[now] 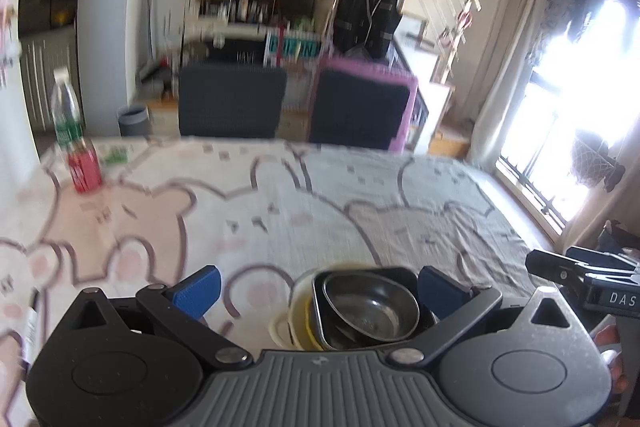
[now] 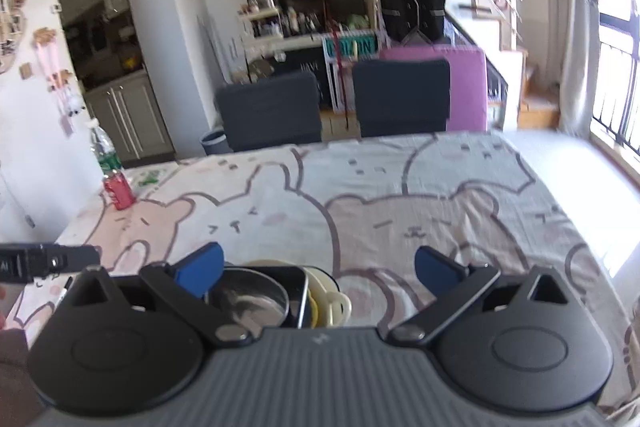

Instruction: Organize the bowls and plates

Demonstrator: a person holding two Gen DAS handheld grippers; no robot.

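We judge that the stacking step is finished, or almost: the dishes stand as one nested pile on the bench point(image 1: 280, 187), at its near edge, and neither tool holds any of it. In the pile a steel bowl point(image 1: 370, 307) sits inside a dark square dish point(image 1: 320, 301), and under these are a yellow rim point(image 1: 309, 323) and a cream dish point(image 1: 298, 301) with a handle loop on its left side in the left view. How many pieces lie below we cannot tell.

The left hand-held gripper point(image 1: 318, 289) is released, its blue pads spread wide; the pile shows between them, nearer to the right pad, but no pad presses on it. The right hand-held gripper point(image 2: 318, 269) is released as well, with the pile low by its left pad and nothing between the jaws but cloth.

Both tools point forward and somewhat down over the bench, side by side. A can point(image 2: 119, 193) and a bottle point(image 2: 102, 147) stand well apart, at the far left corner.

If more dishes remain, the next move calls for looking for them, since none shows here; otherwise only a check that the pile sits level.
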